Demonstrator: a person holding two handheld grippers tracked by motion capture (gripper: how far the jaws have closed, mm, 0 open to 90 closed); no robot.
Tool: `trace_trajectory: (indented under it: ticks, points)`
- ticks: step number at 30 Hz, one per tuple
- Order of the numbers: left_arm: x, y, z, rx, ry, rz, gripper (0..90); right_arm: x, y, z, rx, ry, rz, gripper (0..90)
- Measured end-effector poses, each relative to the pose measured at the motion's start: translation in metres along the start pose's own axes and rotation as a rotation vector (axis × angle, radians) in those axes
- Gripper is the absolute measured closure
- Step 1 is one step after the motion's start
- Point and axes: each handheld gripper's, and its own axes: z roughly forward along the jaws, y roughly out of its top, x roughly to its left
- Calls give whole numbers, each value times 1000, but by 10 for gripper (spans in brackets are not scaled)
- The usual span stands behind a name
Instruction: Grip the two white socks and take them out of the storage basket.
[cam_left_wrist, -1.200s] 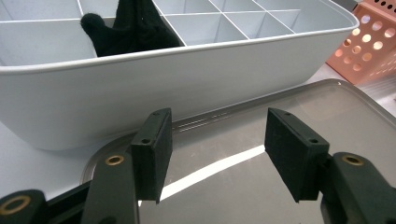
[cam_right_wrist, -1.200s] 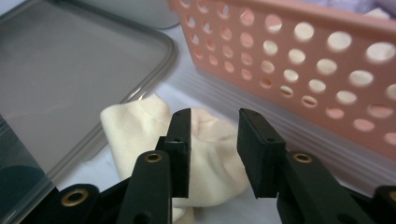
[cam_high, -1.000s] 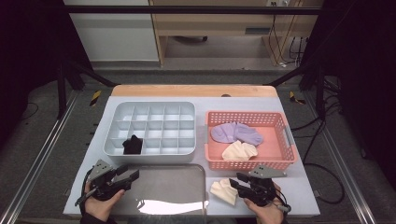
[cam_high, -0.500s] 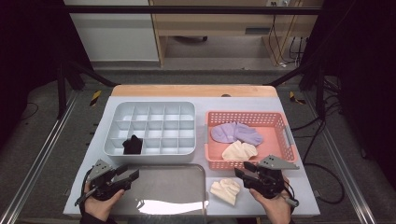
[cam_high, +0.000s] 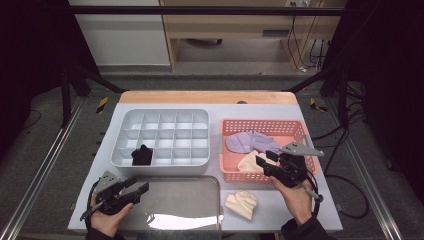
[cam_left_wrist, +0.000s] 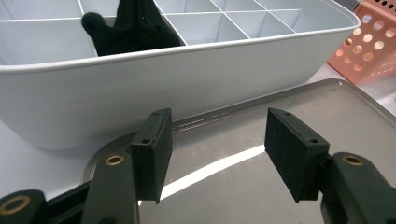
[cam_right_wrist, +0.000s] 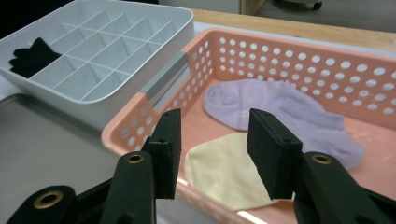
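Right tongs (cam_high: 263, 164) over the near rim of the pink basket (cam_high: 260, 126), near-right part of the counter (cam_high: 305, 217). Jaws parted, nothing between them; they've just been closing a touch, and in the right gripper view they frame the cream sock (cam_right_wrist: 224, 170) lying in the basket's near end, touching the lilac sock (cam_right_wrist: 280, 114) behind it. A second cream sock (cam_high: 242, 204), folded, sits on the counter just in front of the basket, beside the steel tray (cam_high: 172, 200).

Left tongs (cam_high: 136, 187) released too — hanging over the tray's near-left corner, empty.

Handling guess: the cream sock is light, limp knit — no stiffness, will drape and fold once lifted, not fragile, decent friction on the pads. I'd pinch a bunched fold near the middle or the cuff edge, not a flat single layer, and keep clear of the lilac one so it doesn't get dragged along.

Grey divider box (cam_high: 160, 137) at centre-left holds a black sock (cam_high: 142, 155) in a near-row cell.

Labels: no readable writing on anything; faint marks on the lilac sock, too small to tell.
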Motion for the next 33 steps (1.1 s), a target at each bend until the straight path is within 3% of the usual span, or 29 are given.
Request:
trace_trajectory:
  ticks: [11, 14, 33]
  points:
    - [0, 0, 1, 7, 3, 0, 407, -18, 24, 29, 50, -61, 9, 575]
    - [0, 0, 1, 6, 3, -1, 407, -20, 27, 35, 63, -76, -9, 582]
    - [1, 0, 1, 8, 2, -5, 407, -35, 40, 77, 175, -98, -15, 628]
